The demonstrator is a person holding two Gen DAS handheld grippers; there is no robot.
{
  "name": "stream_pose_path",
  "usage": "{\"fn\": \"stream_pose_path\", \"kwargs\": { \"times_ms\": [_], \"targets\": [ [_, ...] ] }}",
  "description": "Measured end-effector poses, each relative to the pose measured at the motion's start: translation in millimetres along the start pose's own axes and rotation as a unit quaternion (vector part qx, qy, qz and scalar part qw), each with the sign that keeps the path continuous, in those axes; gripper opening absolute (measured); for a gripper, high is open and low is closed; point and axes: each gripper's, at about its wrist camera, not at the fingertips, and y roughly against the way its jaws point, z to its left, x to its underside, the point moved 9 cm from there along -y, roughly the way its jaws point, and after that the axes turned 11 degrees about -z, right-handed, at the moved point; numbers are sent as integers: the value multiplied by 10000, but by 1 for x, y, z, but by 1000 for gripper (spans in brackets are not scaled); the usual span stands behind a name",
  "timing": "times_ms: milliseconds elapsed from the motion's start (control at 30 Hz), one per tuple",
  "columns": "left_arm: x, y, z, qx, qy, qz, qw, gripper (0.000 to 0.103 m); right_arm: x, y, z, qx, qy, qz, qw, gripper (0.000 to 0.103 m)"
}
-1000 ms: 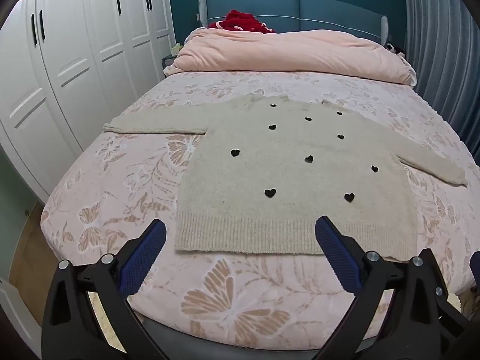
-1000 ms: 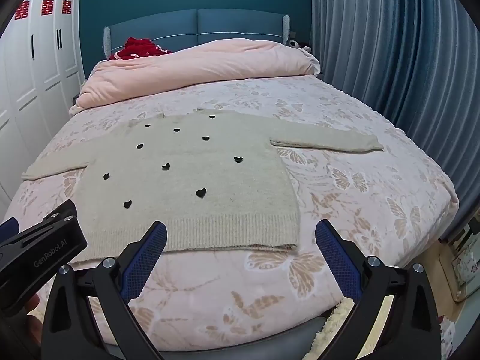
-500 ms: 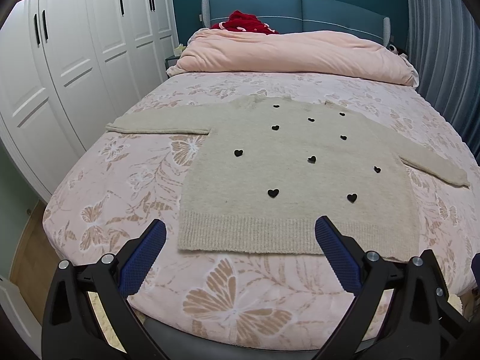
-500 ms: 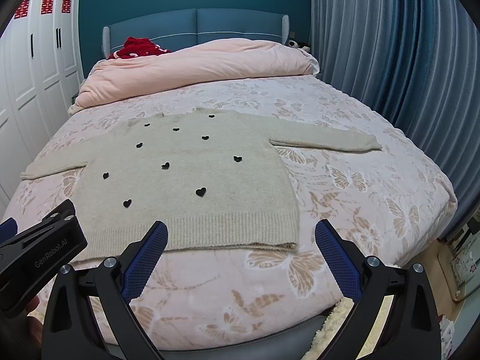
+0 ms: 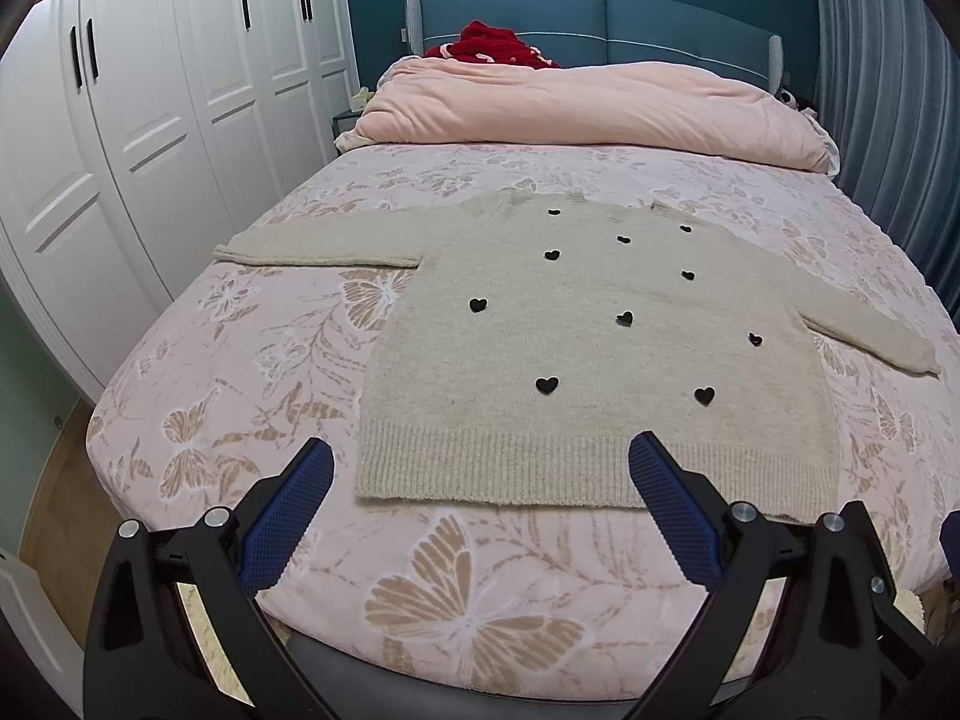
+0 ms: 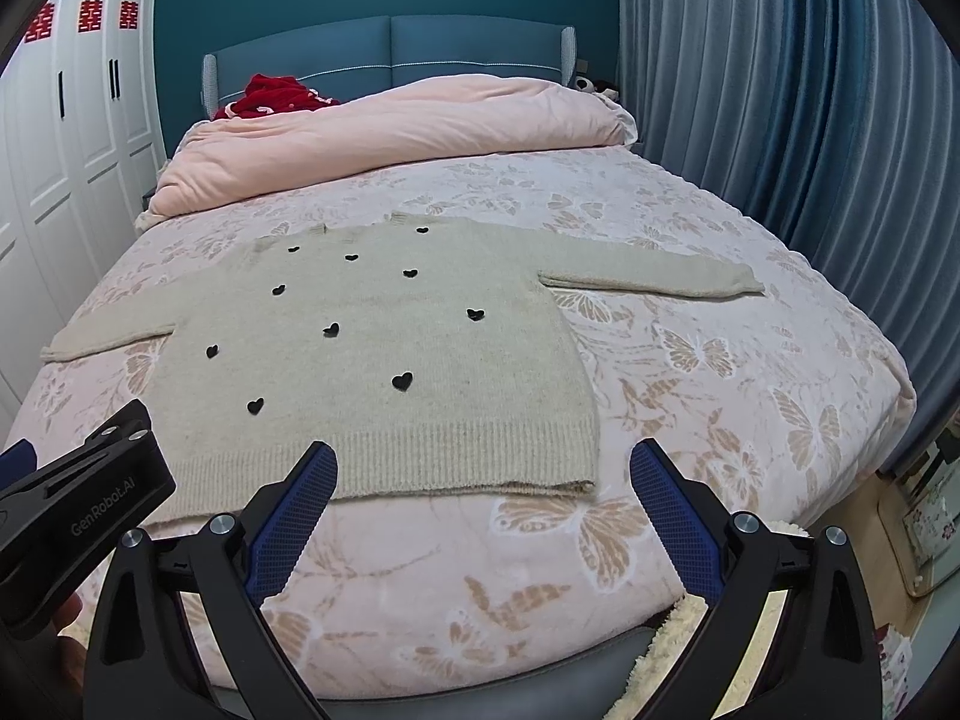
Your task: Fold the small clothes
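A beige knit sweater (image 5: 600, 354) with small black hearts lies flat and face up on the bed, both sleeves spread out, ribbed hem toward me. It also shows in the right wrist view (image 6: 384, 360). My left gripper (image 5: 480, 468) is open and empty, hovering just short of the hem near its left part. My right gripper (image 6: 480, 468) is open and empty, hovering just short of the hem's right corner. The left gripper's body (image 6: 78, 510) shows at the lower left of the right wrist view.
The bed (image 5: 270, 372) has a pink butterfly-print cover. A rolled pink duvet (image 5: 588, 108) and a red garment (image 5: 492, 48) lie by the blue headboard. White wardrobes (image 5: 120, 120) stand to the left, blue curtains (image 6: 780, 120) to the right.
Both grippers have drifted slightly toward the bed, so the sweater sits a bit closer in both views. Both stay open.
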Motion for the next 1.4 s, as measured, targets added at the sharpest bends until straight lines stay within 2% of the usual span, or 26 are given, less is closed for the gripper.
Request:
{"fn": "stream_pose_path", "kwargs": {
  "times_ms": [1400],
  "targets": [
    [2, -1, -2, -120, -56, 27, 9999, 96, 10, -2, 1, 41, -117, 94, 9999, 95]
  ]
}}
